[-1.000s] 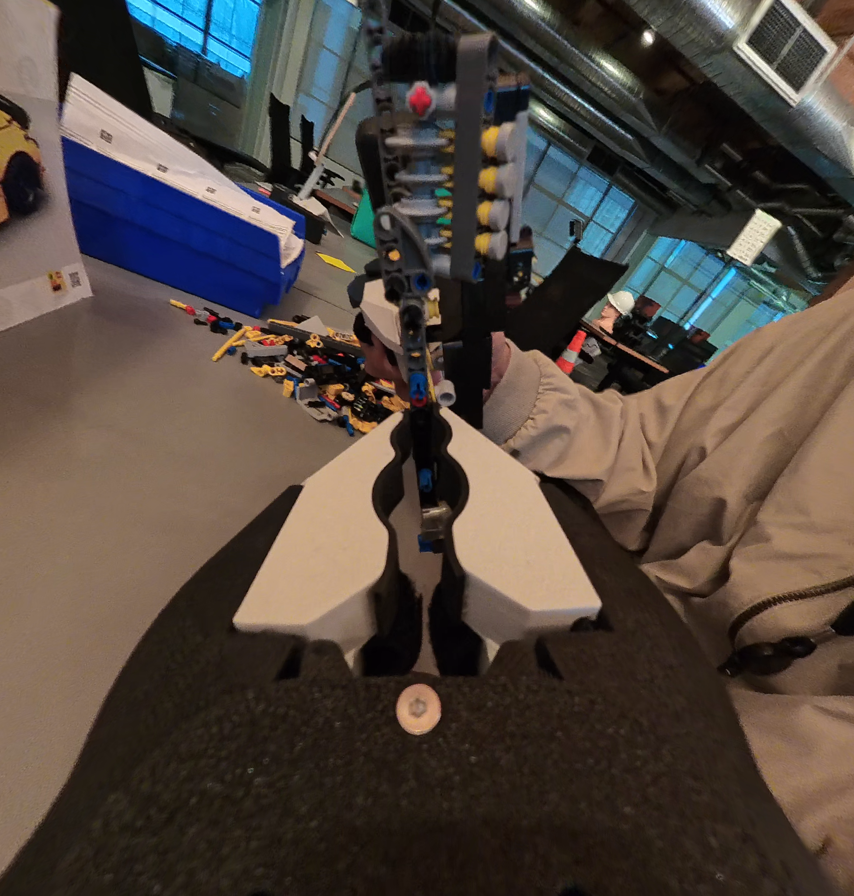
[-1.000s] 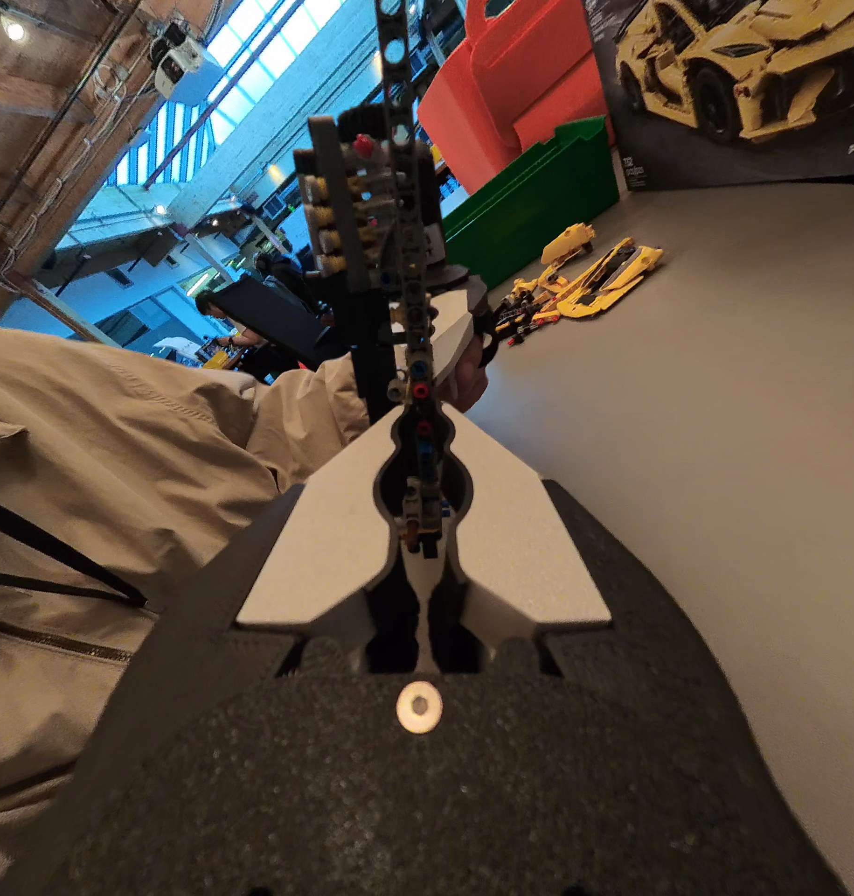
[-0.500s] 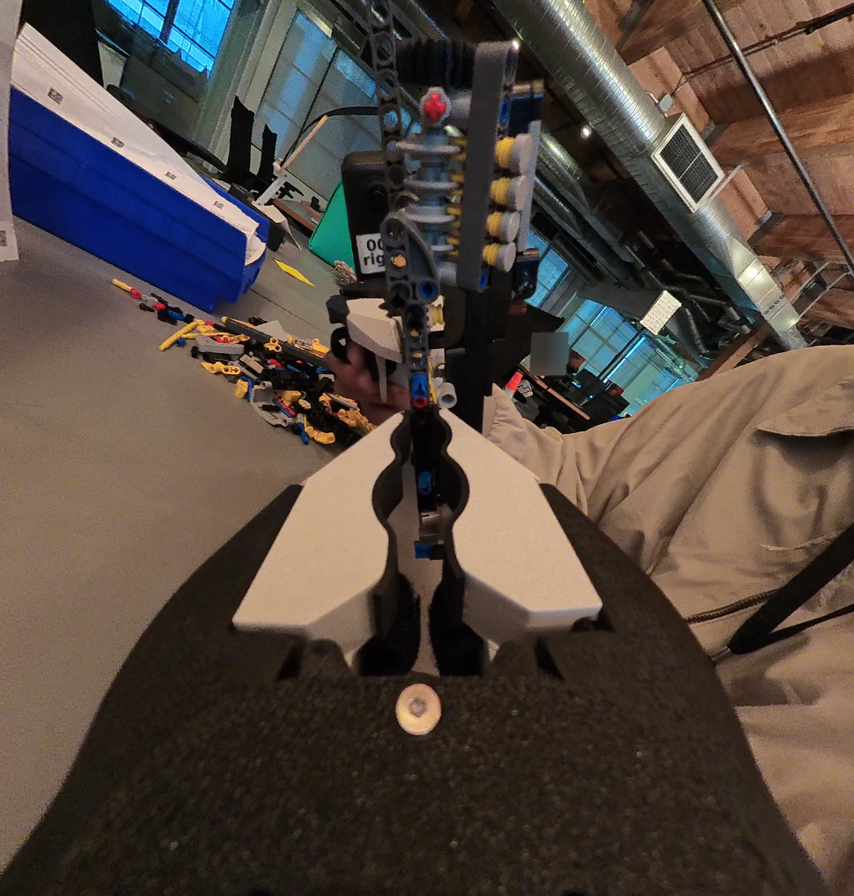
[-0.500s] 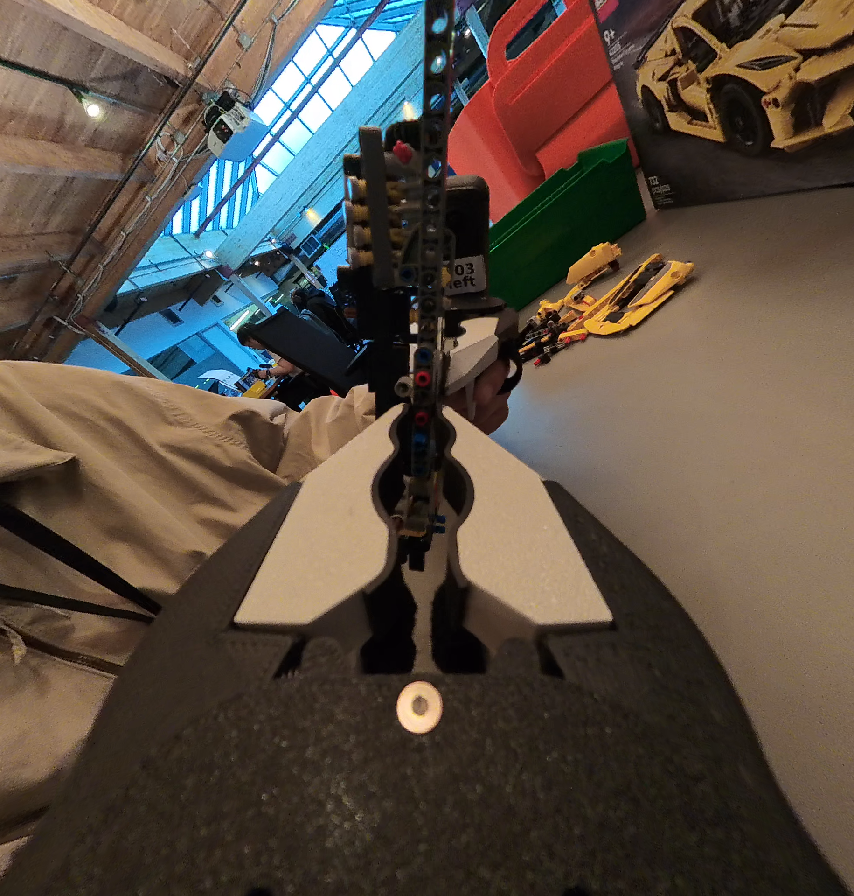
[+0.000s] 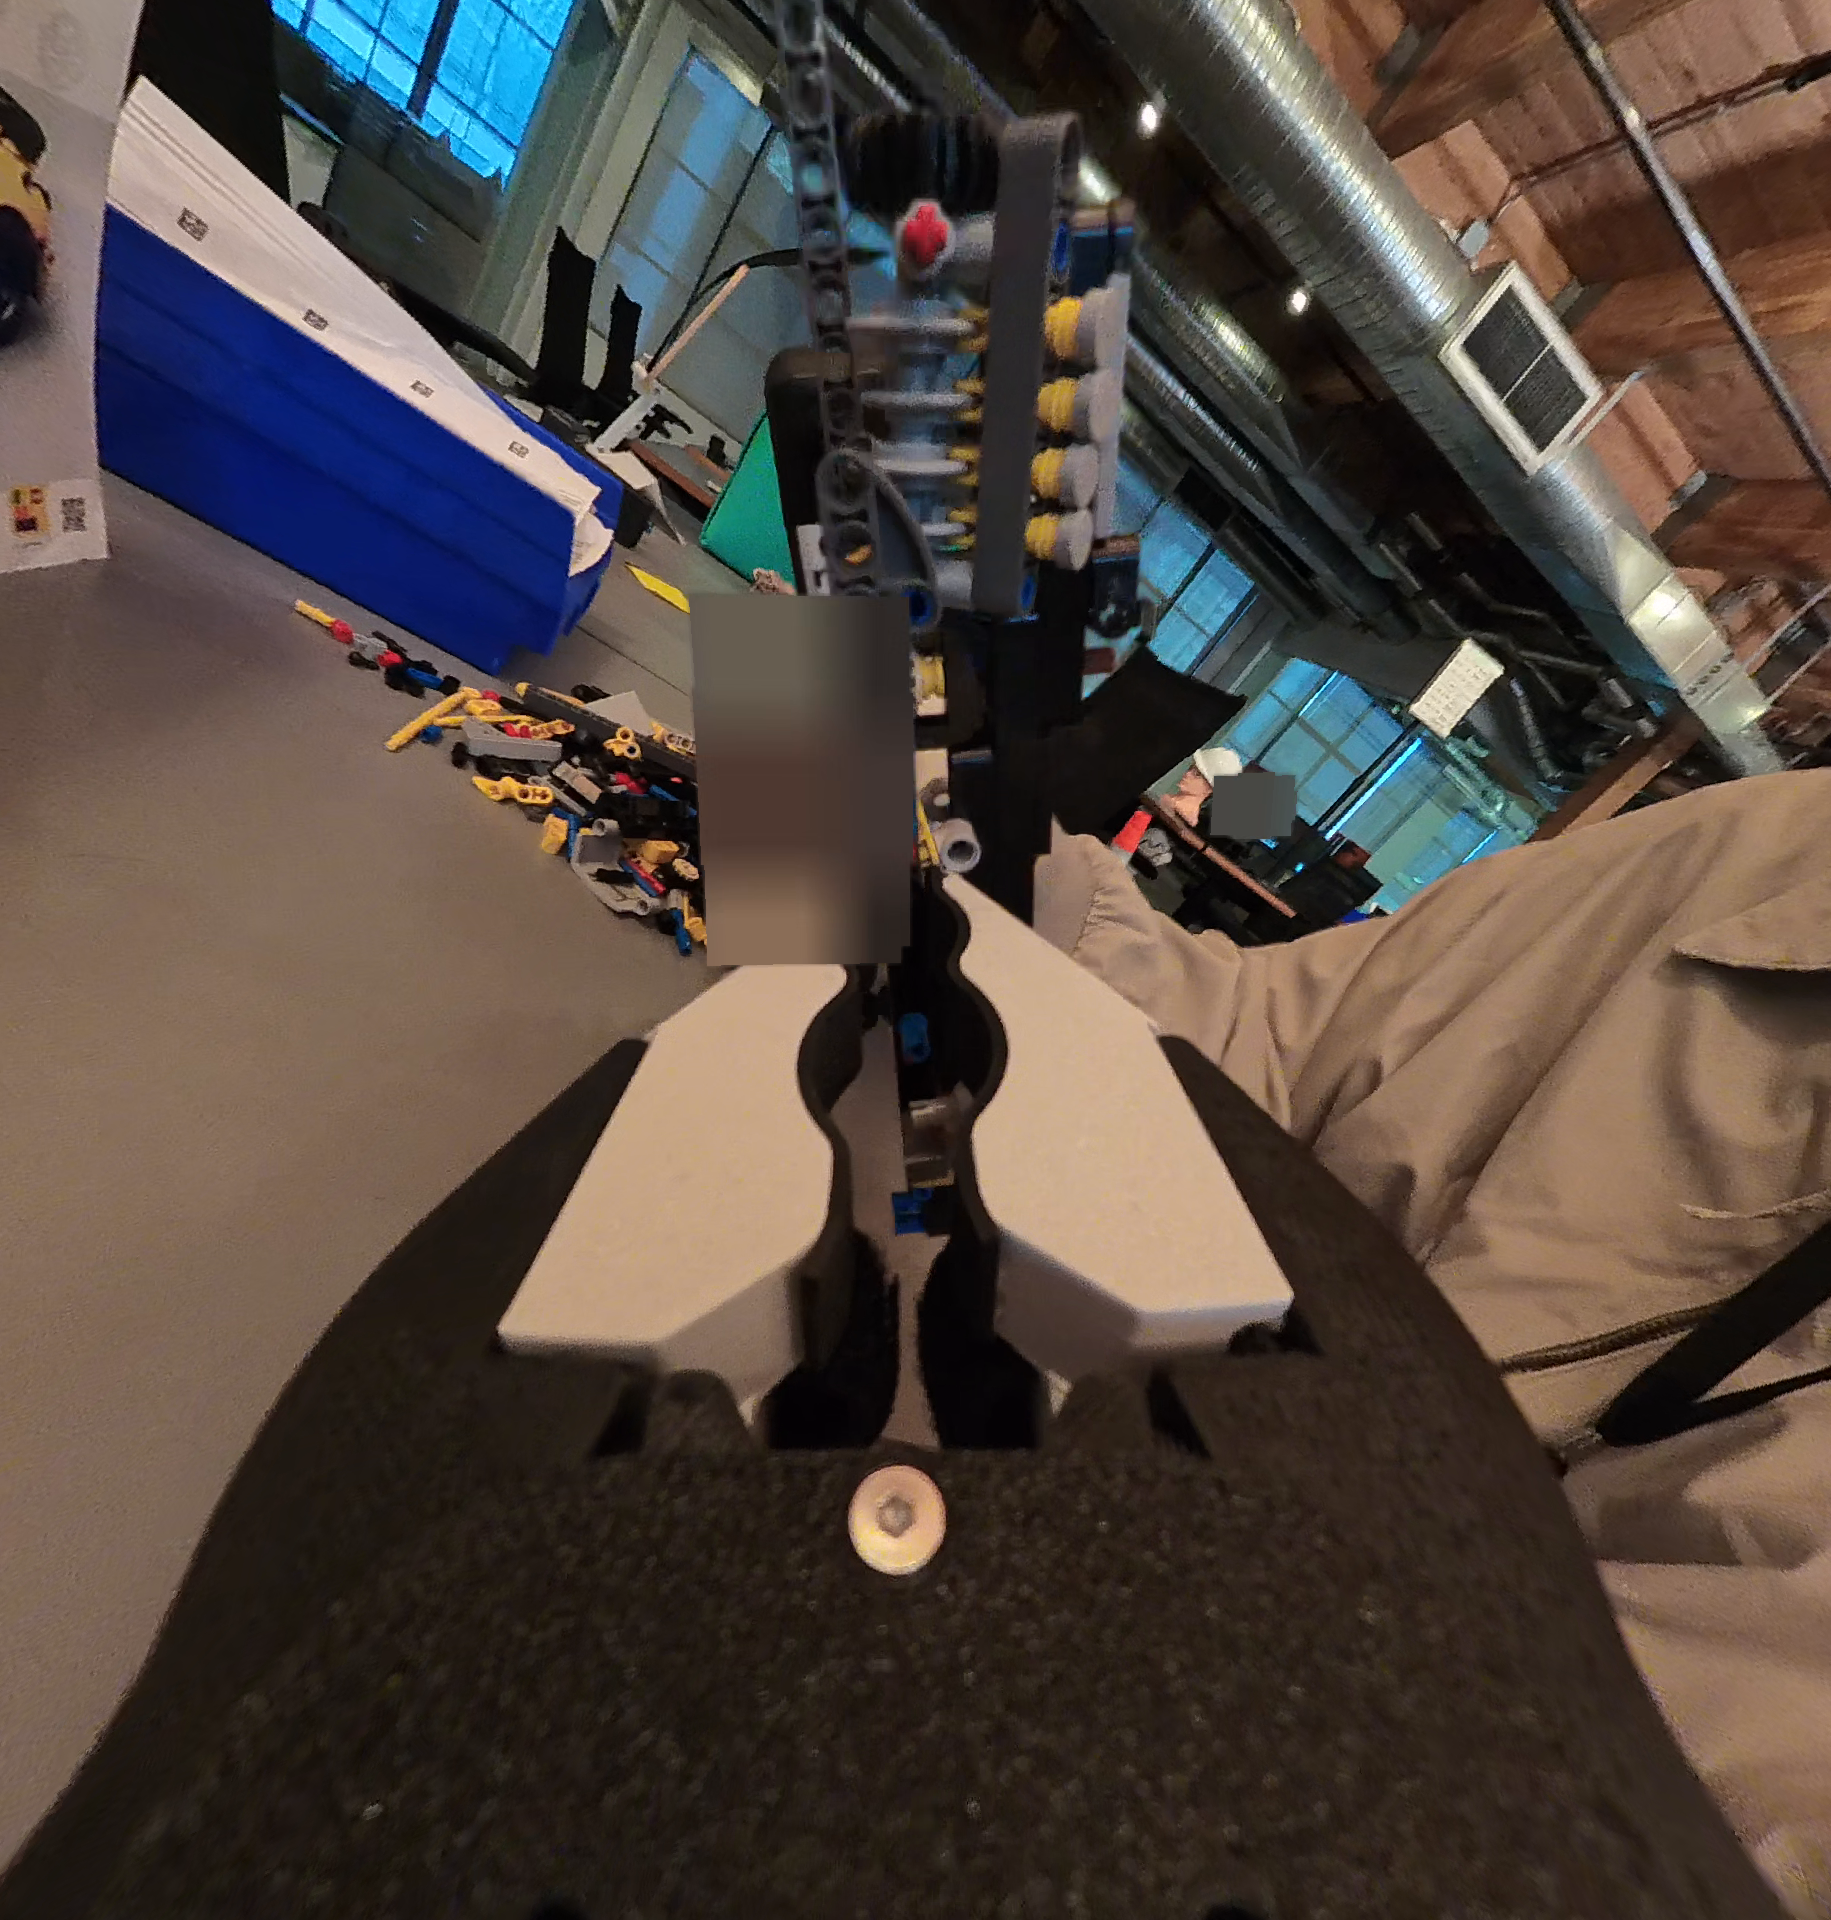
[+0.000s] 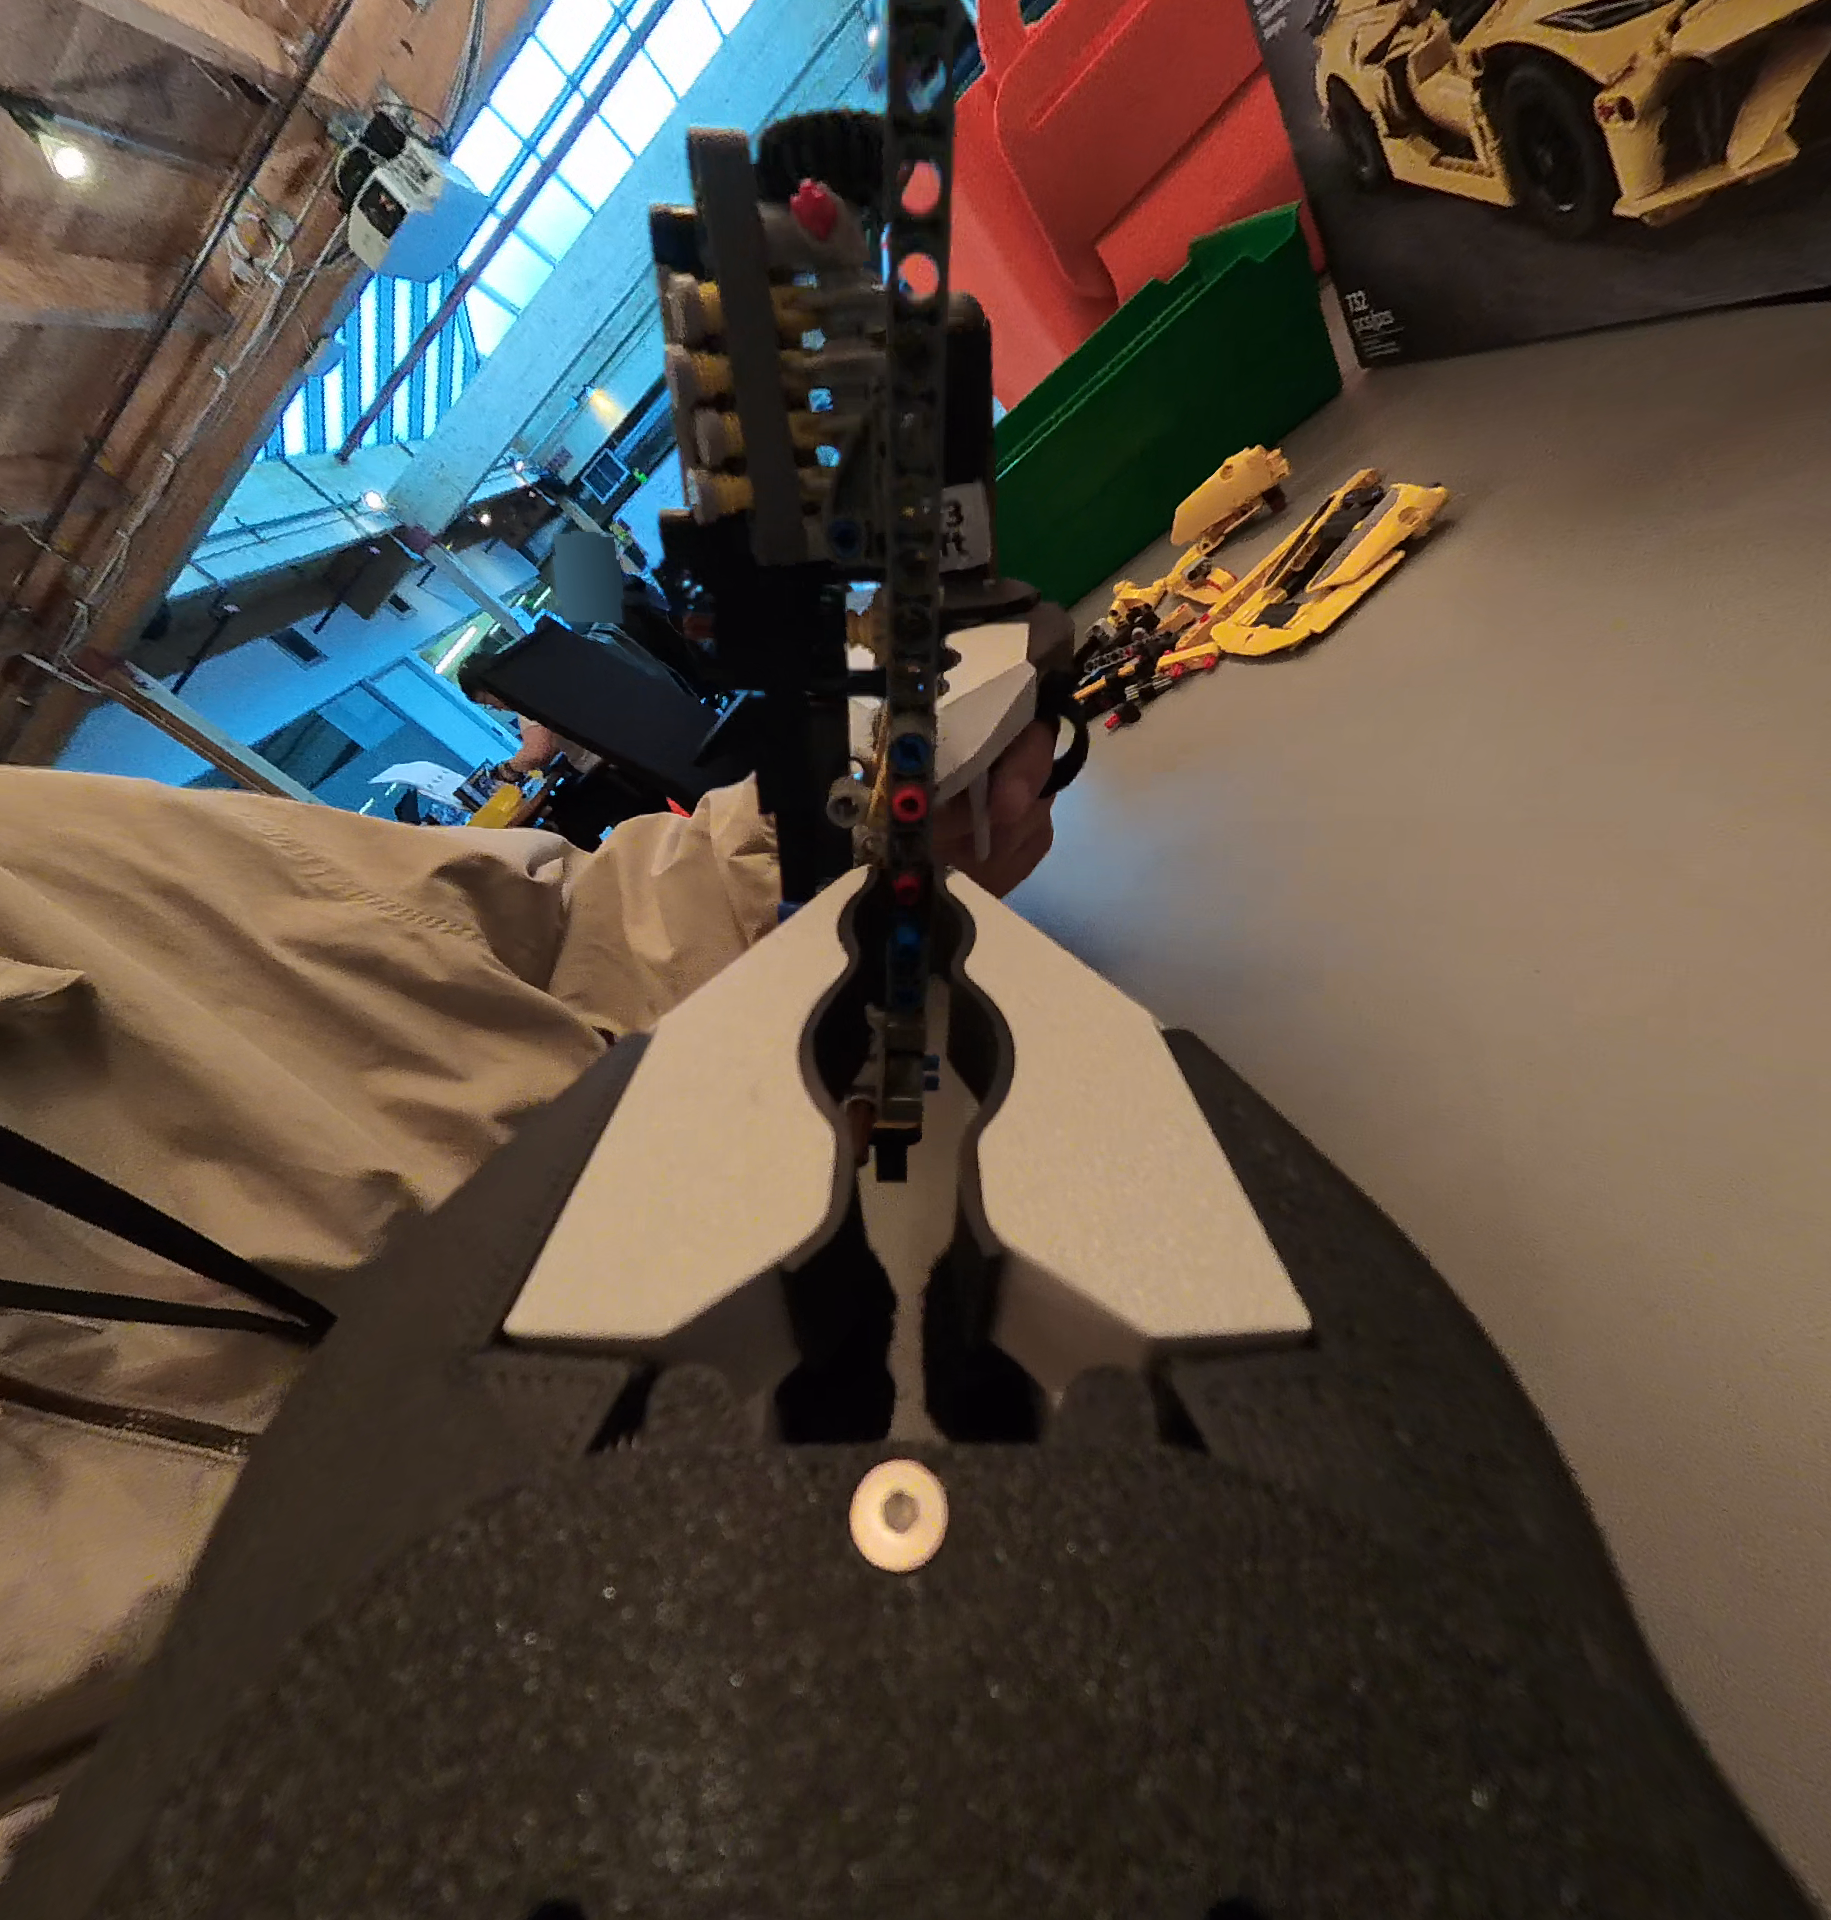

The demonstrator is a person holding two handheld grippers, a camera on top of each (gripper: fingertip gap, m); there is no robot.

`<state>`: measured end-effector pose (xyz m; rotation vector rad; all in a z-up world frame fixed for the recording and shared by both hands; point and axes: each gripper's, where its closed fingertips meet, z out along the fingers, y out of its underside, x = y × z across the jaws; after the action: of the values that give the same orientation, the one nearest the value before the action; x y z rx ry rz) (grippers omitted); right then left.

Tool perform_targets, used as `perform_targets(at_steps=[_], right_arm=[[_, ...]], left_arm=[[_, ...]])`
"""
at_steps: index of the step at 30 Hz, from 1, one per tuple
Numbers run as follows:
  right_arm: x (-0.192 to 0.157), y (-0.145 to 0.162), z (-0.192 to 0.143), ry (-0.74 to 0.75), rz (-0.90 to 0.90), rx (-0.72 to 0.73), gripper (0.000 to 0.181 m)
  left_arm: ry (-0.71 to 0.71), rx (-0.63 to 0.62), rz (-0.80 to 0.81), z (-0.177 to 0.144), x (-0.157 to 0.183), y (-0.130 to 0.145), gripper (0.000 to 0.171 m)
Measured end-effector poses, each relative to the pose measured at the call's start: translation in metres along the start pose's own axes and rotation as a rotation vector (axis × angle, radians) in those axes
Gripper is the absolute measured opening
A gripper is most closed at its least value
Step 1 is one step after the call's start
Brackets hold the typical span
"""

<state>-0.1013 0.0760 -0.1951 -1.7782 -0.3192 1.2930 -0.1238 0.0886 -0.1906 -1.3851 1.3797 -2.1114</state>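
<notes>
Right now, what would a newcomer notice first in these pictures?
The brick model, with its row of yellow and grey cylinders, stands upright in the middle, clamped by both the left gripper and the right gripper. Loose parts lie on the grey table beside a blue bin.

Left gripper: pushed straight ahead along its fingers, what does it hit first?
The toy brick assembly it already clamps. Just beyond that is the right gripper, gripping the same assembly from the other side; depth between them is unclear.
</notes>
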Motion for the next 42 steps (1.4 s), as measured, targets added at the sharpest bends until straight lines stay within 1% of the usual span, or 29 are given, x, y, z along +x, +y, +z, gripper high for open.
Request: perform_targets(at_steps=[1, 2, 4, 6, 7, 9, 10, 11, 12, 14, 17, 19, 20, 21, 22, 24, 26, 29, 30, 31, 33, 39, 42], right_arm=[[0.000, 0.001, -0.001, -0.005, -0.012, -0.011, 0.007], [0.001, -0.002, -0.004, 0.004, -0.019, 0.000, 0.015], [0.005, -0.018, -0.016, 0.025, -0.039, 0.098, 0.028], [0.007, -0.034, -0.027, 0.066, -0.087, 0.192, 0.028], [0.007, -0.040, -0.030, 0.096, -0.141, 0.229, 0.025], [0.009, -0.040, -0.031, 0.157, -0.250, 0.214, 0.024], [0.010, -0.039, -0.030, 0.171, -0.265, 0.205, 0.027], [0.010, -0.038, -0.028, 0.158, -0.245, 0.209, 0.030], [0.009, -0.038, -0.027, 0.130, -0.203, 0.219, 0.029], [0.001, -0.036, -0.026, 0.035, -0.131, 0.219, 0.006], [-0.001, -0.034, -0.028, 0.007, -0.071, 0.195, 0.005], [-0.002, -0.036, -0.030, 0.002, -0.060, 0.205, 0.005], [-0.003, -0.036, -0.031, 0.003, -0.063, 0.206, 0.005], [-0.003, -0.036, -0.031, 0.014, -0.072, 0.200, 0.005], [-0.003, -0.034, -0.029, 0.022, -0.086, 0.183, 0.005], [-0.003, -0.029, -0.023, 0.032, -0.104, 0.151, 0.006], [-0.008, -0.028, -0.016, 0.003, -0.092, 0.154, 0.006], [-0.005, -0.021, -0.007, -0.015, -0.052, 0.124, 0.006], [-0.004, -0.020, -0.005, -0.028, -0.025, 0.131, 0.006], [-0.002, -0.020, -0.004, -0.044, 0.012, 0.143, 0.006], [0.005, -0.019, -0.004, -0.048, 0.074, 0.149, 0.006], [0.028, -0.010, -0.011, -0.030, 0.205, 0.135, 0.007], [0.026, -0.008, -0.007, -0.068, 0.234, 0.127, 0.007]], left_arm=[[-0.015, -0.020, 0.016, 0.000, -0.001, 0.002, 0.007], [-0.042, -0.035, 0.033, 0.001, -0.004, 0.004, 0.007], [-0.094, -0.084, 0.056, 0.003, -0.010, 0.012, 0.007], [-0.115, -0.132, 0.075, 0.007, -0.012, 0.019, 0.008], [-0.120, -0.140, 0.081, 0.009, -0.011, 0.021, 0.008], [-0.100, -0.146, 0.085, 0.013, -0.007, 0.023, 0.008], [-0.088, -0.150, 0.083, 0.014, -0.005, 0.025, 0.008], [-0.080, -0.157, 0.080, 0.015, -0.004, 0.026, 0.008], [-0.072, -0.164, 0.079, 0.016, -0.004, 0.028, 0.008], [-0.053, -0.168, 0.073, 0.016, -0.002, 0.030, 0.008], [-0.049, -0.148, 0.057, 0.014, -0.004, 0.027, 0.008], [-0.040, -0.104, 0.025, 0.010, -0.004, 0.019, 0.008], [-0.026, -0.061, 0.005, 0.007, -0.003, 0.011, 0.011], [-0.014, -0.003, -0.010, 0.004, -0.001, -0.001, 0.023], [-0.002, 0.044, -0.007, 0.000, 0.002, -0.010, 0.028], [-0.003, 0.073, 0.037, -0.003, 0.006, -0.016, 0.028], [-0.006, 0.051, 0.074, 0.001, 0.009, -0.012, 0.028], [0.034, 0.017, 0.079, 0.009, 0.017, -0.004, 0.028], [0.052, 0.019, 0.070, 0.010, 0.019, -0.003, 0.027], [0.061, 0.019, 0.061, 0.011, 0.019, -0.003, 0.022], [0.021, 0.009, 0.059, 0.011, 0.012, -0.001, 0.015], [-0.054, -0.019, 0.140, 0.010, 0.005, 0.000, 0.014], [-0.063, -0.039, 0.198, 0.011, 0.009, 0.000, 0.014]])
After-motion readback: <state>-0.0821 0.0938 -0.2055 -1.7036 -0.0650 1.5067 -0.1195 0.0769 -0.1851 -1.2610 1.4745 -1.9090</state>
